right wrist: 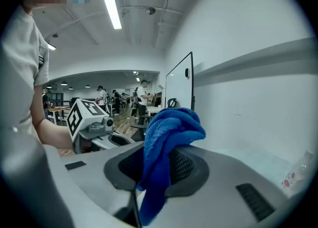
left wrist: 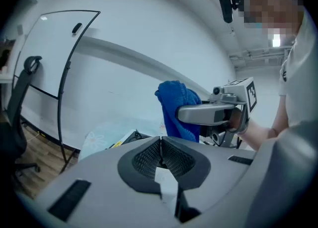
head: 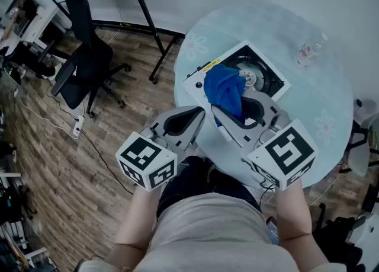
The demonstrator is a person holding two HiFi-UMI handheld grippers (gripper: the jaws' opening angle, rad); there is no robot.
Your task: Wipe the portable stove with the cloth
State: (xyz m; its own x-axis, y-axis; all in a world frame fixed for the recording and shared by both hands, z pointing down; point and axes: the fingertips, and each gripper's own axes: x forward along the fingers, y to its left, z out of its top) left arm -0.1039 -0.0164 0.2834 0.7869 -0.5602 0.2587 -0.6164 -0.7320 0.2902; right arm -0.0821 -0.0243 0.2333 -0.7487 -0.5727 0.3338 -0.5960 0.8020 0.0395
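The white portable stove [head: 249,70] with its black burner sits on a round table [head: 320,105] under a pale flowered cover. Above the stove's near-left corner hangs the blue cloth [head: 225,89], bunched, with my right gripper [head: 217,111] shut on it. The right gripper view shows the cloth [right wrist: 166,140] pinched between the jaws and drooping over them. My left gripper [head: 200,112] is shut and holds nothing, just left of the right one at the table's near edge. From the left gripper view, the cloth [left wrist: 178,109] hangs ahead, and a stove corner [left wrist: 126,137] shows below it.
A clear plastic bottle [head: 310,49] lies on the far right of the table. A black office chair [head: 83,57] and the black legs of a whiteboard stand [head: 151,28] are on the wooden floor to the left. A white wall runs behind the table.
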